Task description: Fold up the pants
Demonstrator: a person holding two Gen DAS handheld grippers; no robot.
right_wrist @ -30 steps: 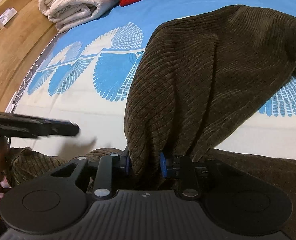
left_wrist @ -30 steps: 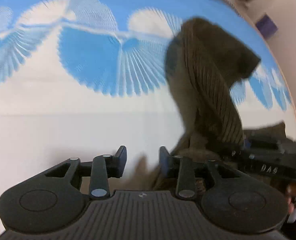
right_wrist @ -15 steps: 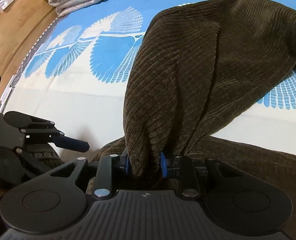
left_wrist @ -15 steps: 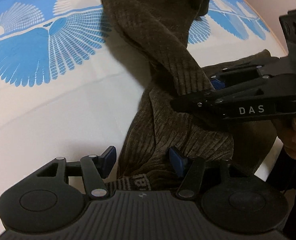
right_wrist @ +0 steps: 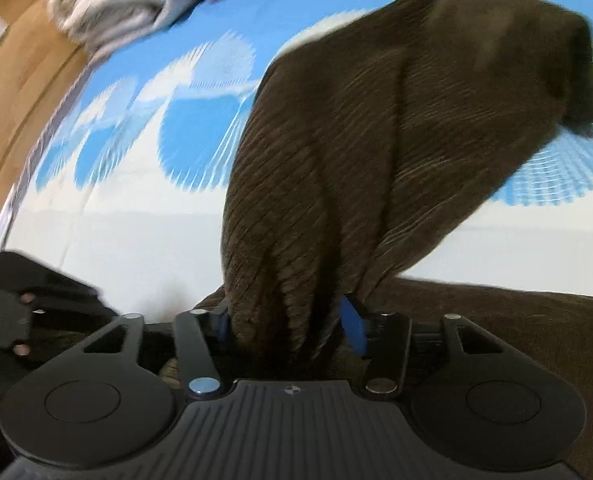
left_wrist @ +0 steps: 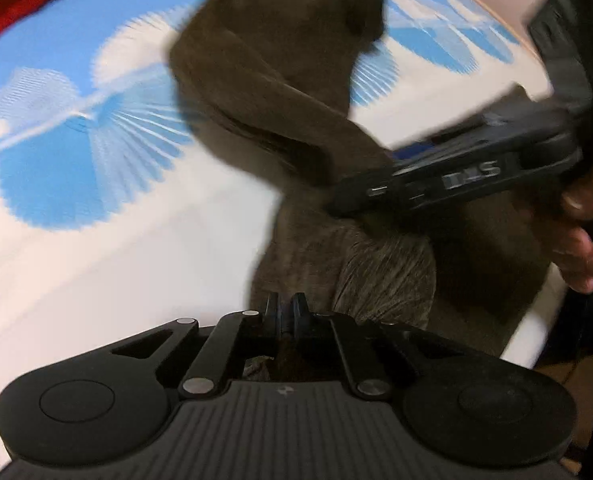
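Your brown corduroy pants (right_wrist: 396,152) lie bunched on the blue-and-white bedsheet (right_wrist: 144,232) of the bed. Your left claw (left_wrist: 285,310) has snapped closed, pinching a thin edge of them. Your right claw (right_wrist: 292,322) has just been opening, fabric loosely between its fingers.

We see the pants (right_wrist: 376,168), dark brown ribbed corduroy, lying rumpled across a blue-and-white patterned bed (right_wrist: 128,240). One part is gathered into deep vertical folds and lifted at the near end, while its far end drapes flat; the rest lies bunched along the bed's near edge.
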